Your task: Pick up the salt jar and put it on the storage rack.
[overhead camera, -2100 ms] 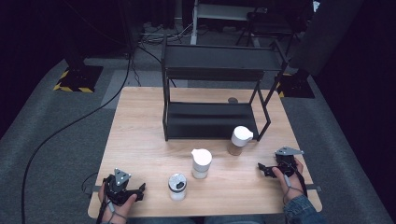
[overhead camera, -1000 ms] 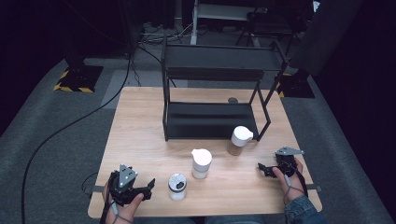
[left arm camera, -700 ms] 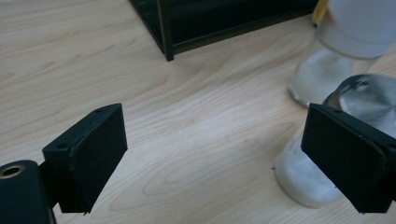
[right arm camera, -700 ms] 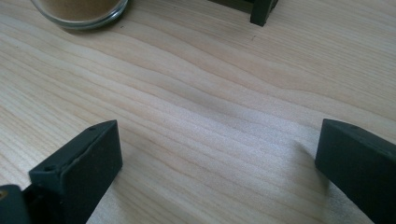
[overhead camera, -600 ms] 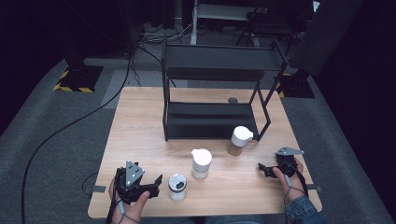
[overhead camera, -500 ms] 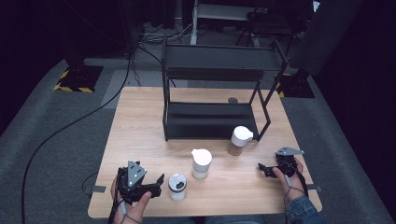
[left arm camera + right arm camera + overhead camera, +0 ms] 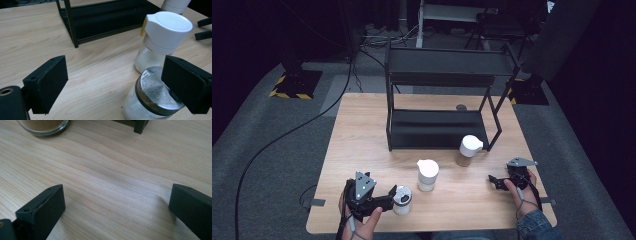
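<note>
A small glass jar (image 7: 402,199) with a silver metal lid and white contents stands near the table's front edge. My left gripper (image 7: 390,196) is open just left of it. In the left gripper view the jar (image 7: 150,96) sits low at the right, partly hidden behind the right-hand jaw, and nothing is pressed between the pads of the left gripper (image 7: 115,75). A white-capped shaker (image 7: 427,175) (image 7: 162,42) stands just beyond. My right gripper (image 7: 495,182) (image 7: 117,200) rests open at the front right over bare wood.
A black two-shelf rack (image 7: 437,127) takes up the back middle of the wooden table (image 7: 362,130). A white-lidded jar of brown powder (image 7: 468,150) (image 7: 42,125) stands by the rack's right front leg (image 7: 140,126). A cable (image 7: 277,142) runs over the grey floor at left.
My left gripper has moved right and a little up, from the front left corner to the silver-lidded jar. The right gripper and all jars have kept still.
</note>
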`<state>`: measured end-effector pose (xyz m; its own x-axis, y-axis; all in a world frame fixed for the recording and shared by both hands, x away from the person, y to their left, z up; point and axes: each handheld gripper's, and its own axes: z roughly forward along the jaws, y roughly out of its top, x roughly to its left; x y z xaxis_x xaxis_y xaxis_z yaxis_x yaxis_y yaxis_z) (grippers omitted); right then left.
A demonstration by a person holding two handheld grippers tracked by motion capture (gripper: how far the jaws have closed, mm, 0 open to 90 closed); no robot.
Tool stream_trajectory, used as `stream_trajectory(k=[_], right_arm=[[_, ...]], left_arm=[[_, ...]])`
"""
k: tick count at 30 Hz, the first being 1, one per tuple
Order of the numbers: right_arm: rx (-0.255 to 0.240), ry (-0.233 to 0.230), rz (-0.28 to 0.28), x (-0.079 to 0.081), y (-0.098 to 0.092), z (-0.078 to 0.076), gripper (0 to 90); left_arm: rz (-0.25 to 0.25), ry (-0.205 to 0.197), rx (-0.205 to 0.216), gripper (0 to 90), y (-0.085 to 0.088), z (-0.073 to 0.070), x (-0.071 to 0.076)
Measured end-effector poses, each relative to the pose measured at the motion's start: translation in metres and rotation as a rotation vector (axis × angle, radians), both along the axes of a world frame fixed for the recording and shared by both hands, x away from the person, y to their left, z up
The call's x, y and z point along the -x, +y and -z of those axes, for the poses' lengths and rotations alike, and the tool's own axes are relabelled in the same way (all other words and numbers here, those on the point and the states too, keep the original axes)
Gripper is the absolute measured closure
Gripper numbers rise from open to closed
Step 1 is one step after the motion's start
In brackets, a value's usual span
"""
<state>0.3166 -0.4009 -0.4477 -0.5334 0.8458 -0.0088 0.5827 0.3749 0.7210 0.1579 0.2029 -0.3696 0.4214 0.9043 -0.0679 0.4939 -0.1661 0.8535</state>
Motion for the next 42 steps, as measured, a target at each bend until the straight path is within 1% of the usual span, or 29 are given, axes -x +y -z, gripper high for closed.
stream_trajectory(k=[5, 12, 17, 24, 27, 32, 42], right_arm=[[0.000, 0.000, 0.000, 0.000, 0.000, 0.000, 0.4], [0.000, 0.000, -0.001, 0.000, 0.000, 0.000, 0.4], [0.000, 0.000, -0.001, 0.000, 0.000, 0.000, 0.4], [0.000, 0.000, -0.001, 0.000, 0.000, 0.000, 0.4], [0.000, 0.000, -0.001, 0.000, 0.000, 0.000, 0.4], [0.000, 0.000, -0.001, 0.000, 0.000, 0.000, 0.4], [0.000, 0.000, -0.001, 0.000, 0.000, 0.000, 0.4]], left_arm=[[0.030, 0.008, 0.009, 7.5, -0.006, -0.001, -0.004], [0.053, 0.002, 0.007, 7.7, -0.017, -0.002, -0.004], [0.053, 0.005, 0.010, 7.7, -0.021, -0.002, -0.005], [0.052, 0.008, 0.013, 7.7, -0.026, 0.006, -0.006], [0.051, 0.014, 0.025, 7.7, -0.026, 0.012, -0.007], [0.057, 0.020, 0.022, 7.7, -0.029, 0.018, -0.008], [0.069, 0.043, 0.020, 7.7, -0.031, 0.027, -0.010]])
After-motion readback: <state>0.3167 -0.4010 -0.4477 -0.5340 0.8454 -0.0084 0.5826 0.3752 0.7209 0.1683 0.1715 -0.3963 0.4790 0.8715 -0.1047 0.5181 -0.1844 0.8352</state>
